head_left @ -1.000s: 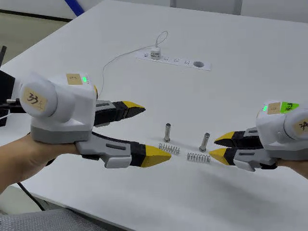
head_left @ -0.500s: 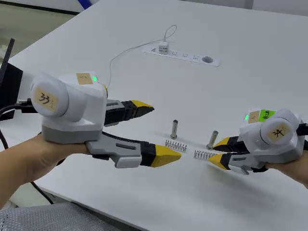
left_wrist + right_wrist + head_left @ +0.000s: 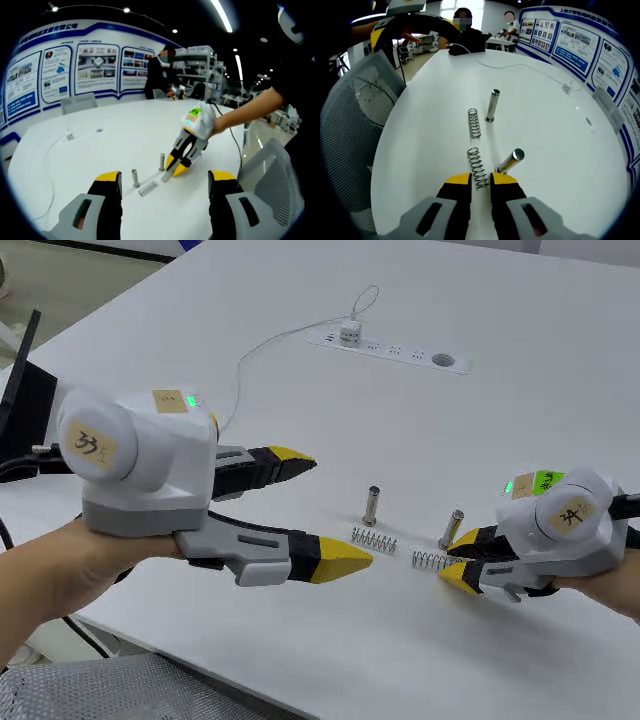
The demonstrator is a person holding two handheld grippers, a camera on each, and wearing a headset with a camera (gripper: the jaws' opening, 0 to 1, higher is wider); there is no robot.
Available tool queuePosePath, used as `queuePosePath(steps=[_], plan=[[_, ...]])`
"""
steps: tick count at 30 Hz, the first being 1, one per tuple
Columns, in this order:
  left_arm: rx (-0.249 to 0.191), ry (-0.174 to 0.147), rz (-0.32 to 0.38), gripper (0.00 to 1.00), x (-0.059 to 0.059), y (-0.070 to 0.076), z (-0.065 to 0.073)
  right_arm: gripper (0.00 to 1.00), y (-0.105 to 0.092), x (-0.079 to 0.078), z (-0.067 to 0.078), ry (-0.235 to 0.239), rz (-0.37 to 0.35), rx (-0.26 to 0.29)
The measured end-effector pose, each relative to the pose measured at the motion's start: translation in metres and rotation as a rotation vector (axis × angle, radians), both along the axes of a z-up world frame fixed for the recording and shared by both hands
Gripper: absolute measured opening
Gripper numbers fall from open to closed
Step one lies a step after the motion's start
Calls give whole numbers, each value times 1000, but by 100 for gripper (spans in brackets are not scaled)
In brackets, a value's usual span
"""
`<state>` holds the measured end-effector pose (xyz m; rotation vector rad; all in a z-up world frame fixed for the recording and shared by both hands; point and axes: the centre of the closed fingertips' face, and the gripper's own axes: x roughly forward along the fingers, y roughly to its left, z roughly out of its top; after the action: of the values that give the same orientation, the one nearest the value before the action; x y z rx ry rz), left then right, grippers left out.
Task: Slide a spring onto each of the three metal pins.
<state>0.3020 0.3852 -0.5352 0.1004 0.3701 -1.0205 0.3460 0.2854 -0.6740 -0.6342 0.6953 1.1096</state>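
Two short metal pins (image 3: 372,505) (image 3: 452,529) stand upright on the white table (image 3: 520,420). Two springs lie flat near them: one (image 3: 374,539) in front of the left pin, the other (image 3: 430,561) by the right pin. My right gripper (image 3: 457,556) is low over the table, open by a narrow gap, with the near end of that spring (image 3: 476,167) between its tips. The far spring (image 3: 474,122) and pin (image 3: 491,105) lie beyond. My left gripper (image 3: 330,512) hovers wide open left of the springs, holding nothing; ahead of it lie a spring (image 3: 147,188) and the pins (image 3: 135,178).
A white power strip (image 3: 400,350) with a plug and a cable lies at the back of the table. The table's front edge runs close below the grippers, with a mesh chair (image 3: 90,690) under it. A dark object (image 3: 20,400) stands at the far left.
My right gripper has dropped lower and come up to the right spring, its jaws narrowing around the spring's end. The left gripper stays about where it was; the head camera has shifted.
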Motion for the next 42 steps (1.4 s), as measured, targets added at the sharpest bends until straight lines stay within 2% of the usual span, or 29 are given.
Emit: queuePosePath(steps=[8, 10, 11, 13, 23, 26, 30, 31, 33, 38, 39, 42], plan=[[2, 4, -8, 72, -3, -3, 0, 11, 1, -6, -2, 35, -1, 11], [-13, 3, -8, 71, -4, -4, 4, 11, 1, -6, -2, 37, -7, 15], [-36, 0, -1, 71, -3, -5, 9, 11, 1, -6, -2, 40, -8, 17], [-47, -3, 4, 71, -2, -5, 13, 11, 0, -6, -2, 40, -12, 17], [-17, -27, 4, 69, -3, -3, 18, 10, -1, -7, -1, 47, -16, 5], [3, -27, -7, 69, -5, -4, 16, 10, 0, -9, 8, 51, -25, 32], [25, -27, -21, 68, -7, -7, 13, 10, -4, -13, 22, 25, -19, 32], [33, -42, -29, 68, -9, -9, 14, 10, -6, -15, 27, 16, -15, 30], [30, -52, -38, 67, -10, -12, 17, 10, -10, -17, 35, 2, -7, 29], [26, -56, -53, 66, -11, -20, 16, 10, -18, -23, 63, -40, -6, 51], [27, -55, -54, 66, -11, -21, 15, 10, -20, -25, 70, -62, -11, 56], [19, -52, -59, 63, -13, -26, 16, 10, -20, -35, 86, -75, -18, 90]])
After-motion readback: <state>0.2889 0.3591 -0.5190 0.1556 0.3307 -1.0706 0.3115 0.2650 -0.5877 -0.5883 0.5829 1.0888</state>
